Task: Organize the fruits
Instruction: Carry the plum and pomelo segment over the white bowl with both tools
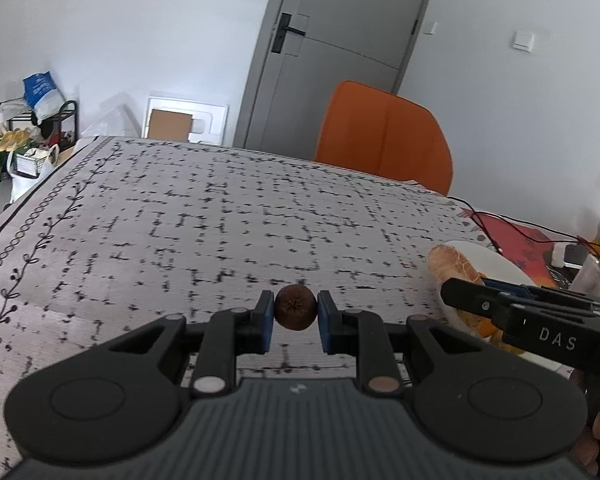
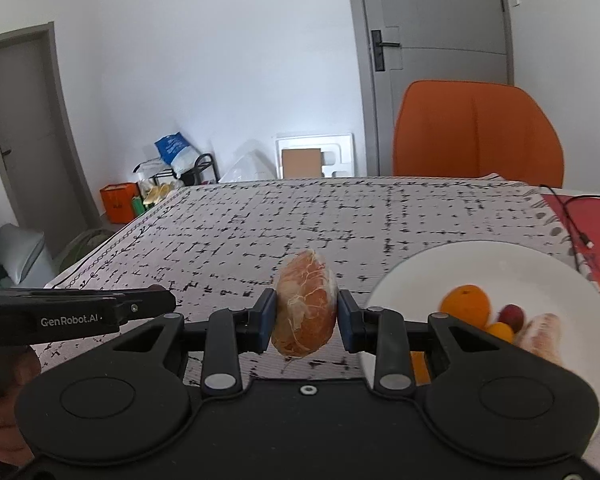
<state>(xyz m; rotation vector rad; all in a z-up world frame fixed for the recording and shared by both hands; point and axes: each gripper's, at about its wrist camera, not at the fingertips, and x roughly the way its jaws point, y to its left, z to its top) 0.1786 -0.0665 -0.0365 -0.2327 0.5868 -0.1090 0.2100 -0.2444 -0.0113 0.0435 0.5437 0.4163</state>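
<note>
Left tongs point(image 1: 296, 311) pinch a small brown round fruit point(image 1: 295, 307); right tongs point(image 2: 305, 311) clamp a peeled orange citrus chunk point(image 2: 305, 307) left of the white plate point(image 2: 540, 272). Slippery flesh could squirt free above the worktop point(image 2: 300, 220).

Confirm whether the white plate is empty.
No, the white plate holds an orange, a red fruit and other pieces.

**Lighting even, motion blur noted**

Both of your wrist views are lit by soft, diffuse daylight; the white wall point(image 2: 228, 80) reads bright with a mild glow low down. Shadows are faint. Fisheye bending curves the door point(image 1: 340, 40) and darkens the frame corners. The tabletop point(image 1: 220, 220) print is smeared by blur, and the plate point(image 2: 500, 272) with its fruit is soft. No harsh glare.
</note>
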